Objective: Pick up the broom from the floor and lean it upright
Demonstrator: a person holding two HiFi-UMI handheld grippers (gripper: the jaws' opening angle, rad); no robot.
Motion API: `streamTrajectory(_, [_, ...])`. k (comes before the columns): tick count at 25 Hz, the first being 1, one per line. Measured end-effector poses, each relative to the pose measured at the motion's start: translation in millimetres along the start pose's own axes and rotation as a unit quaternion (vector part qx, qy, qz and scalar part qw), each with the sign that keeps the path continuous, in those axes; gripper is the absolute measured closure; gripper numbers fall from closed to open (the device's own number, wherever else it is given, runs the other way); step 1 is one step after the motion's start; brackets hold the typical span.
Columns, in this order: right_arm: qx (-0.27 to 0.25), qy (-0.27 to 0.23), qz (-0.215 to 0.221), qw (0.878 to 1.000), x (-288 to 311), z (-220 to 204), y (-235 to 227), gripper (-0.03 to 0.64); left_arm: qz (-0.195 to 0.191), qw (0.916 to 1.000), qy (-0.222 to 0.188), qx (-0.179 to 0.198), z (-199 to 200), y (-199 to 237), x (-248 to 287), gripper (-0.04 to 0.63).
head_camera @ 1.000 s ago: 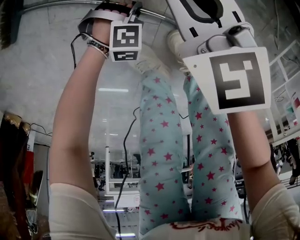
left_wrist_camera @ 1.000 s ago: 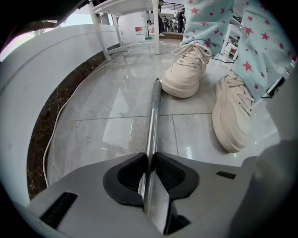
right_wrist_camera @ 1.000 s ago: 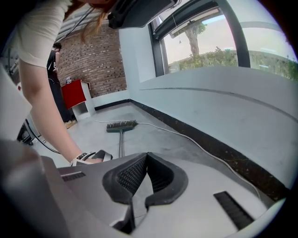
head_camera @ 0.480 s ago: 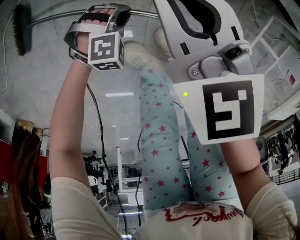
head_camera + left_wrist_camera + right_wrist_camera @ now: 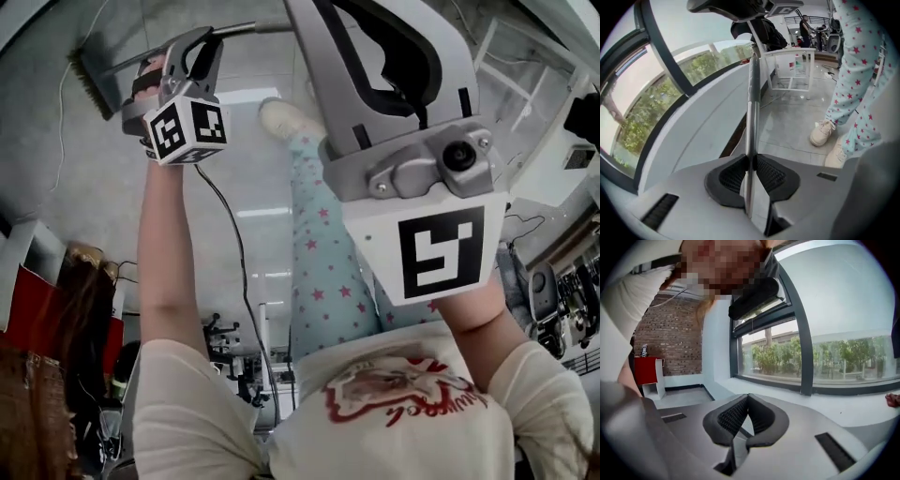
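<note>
While tight in left claw (image 5: 751, 158), one broom (image 5: 751, 93); right claw (image 5: 747, 397) empty.

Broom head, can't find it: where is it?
Head view, upper left: the broom head sits just left of the left gripper, shut on the handle.

Windows (image 5: 825, 301): dark-framed, green trees (image 5: 773, 357) are seen beyond, right of frame.
Wall (image 5: 670, 336): brick, at left.
Floor (image 5: 787, 126): pale grey, glossy.
</note>
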State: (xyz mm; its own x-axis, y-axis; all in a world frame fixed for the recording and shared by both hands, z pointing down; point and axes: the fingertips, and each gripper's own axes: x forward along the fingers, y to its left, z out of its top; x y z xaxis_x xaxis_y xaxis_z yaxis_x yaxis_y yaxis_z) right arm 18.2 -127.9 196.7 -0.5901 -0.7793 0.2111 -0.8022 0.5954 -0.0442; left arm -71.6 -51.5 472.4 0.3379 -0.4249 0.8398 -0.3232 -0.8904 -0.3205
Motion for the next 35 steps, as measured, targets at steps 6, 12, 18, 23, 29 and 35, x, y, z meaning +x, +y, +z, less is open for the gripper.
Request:
streamTrajectory(6, [-0.007,-0.037,-0.012,0.999,-21,68,-6,0.592,0.072,0.9946,-0.004,-0.075,5,61,-72,0.509])
streamTrajectory(12, [-0.016,-0.067,-0.011,0.998,-38,122,0,0.592,0.153,0.9694,-0.075,-0.177,36,109,-149,0.509])
streamTrajectory(18, [-0.030,-0.084,0.012,0.996,-58,162,19,0.592,0.243,0.9272,-0.121,-0.258,59,140,-232,0.509])
streamTrajectory(23, [-0.009,-0.096,0.021,0.995,-82,187,24,0.592,0.288,0.8866,-0.153,-0.328,76,144,-283,0.509])
streamTrajectory(29, [-0.016,-0.106,0.012,0.994,-103,222,33,0.592,0.304,0.8441,-0.177,-0.405,106,145,-316,0.506])
streamTrajectory(35, [-0.017,-0.128,-0.012,0.992,-115,257,40,0.592,0.305,0.8321,-0.229,-0.403,156,174,-337,0.506])
